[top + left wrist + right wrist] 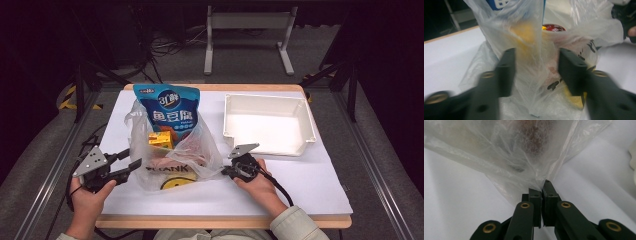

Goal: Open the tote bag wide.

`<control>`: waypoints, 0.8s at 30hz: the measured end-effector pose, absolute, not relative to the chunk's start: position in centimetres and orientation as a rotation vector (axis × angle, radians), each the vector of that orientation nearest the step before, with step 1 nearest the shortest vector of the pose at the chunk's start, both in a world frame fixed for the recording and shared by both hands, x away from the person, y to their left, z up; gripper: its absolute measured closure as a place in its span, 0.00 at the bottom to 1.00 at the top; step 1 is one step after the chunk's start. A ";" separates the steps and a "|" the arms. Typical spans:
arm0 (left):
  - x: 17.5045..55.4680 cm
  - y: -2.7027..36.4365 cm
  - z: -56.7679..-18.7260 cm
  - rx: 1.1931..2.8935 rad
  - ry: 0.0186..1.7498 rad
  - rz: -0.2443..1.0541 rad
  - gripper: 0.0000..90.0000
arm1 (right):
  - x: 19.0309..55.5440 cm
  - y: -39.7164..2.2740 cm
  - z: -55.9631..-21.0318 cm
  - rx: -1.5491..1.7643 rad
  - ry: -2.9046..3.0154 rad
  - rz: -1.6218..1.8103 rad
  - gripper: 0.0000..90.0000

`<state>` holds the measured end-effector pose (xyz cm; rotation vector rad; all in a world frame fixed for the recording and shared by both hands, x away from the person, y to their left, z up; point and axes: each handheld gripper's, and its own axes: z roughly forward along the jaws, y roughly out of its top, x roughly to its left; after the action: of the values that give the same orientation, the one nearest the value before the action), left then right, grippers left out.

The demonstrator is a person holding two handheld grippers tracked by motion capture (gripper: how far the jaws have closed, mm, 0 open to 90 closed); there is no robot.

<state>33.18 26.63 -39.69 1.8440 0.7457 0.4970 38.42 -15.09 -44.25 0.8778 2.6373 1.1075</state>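
Note:
A clear plastic bag [200, 150] stands in the middle of the white table sheet. A blue snack pouch [172, 107] rises out of its top, and a yellow box [161, 140] and other packets lie inside. My right gripper [226, 171] is shut on the bag's right edge; in the right gripper view the film [524, 157] runs into the closed right gripper [541, 187]. My left gripper [129, 159] is open at the bag's left side. In the left gripper view the crumpled bag [534, 50] lies between and beyond the spread jaws of the left gripper [539, 72], which do not press on it.
A white rectangular tray [305, 125] sits at the back right of the table, just beyond my right hand. The wooden table edge [220, 221] runs along the front. Metal frame legs and cables stand on the floor behind the table.

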 end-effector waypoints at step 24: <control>35.3 27.6 -45.1 2.070 0.923 0.193 1.00 | 38.4 -15.3 -44.1 0.876 2.641 1.098 0.98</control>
<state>35.30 27.61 -45.09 2.0697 0.9233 0.1927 38.44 -15.29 -44.11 0.8764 2.6406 1.0984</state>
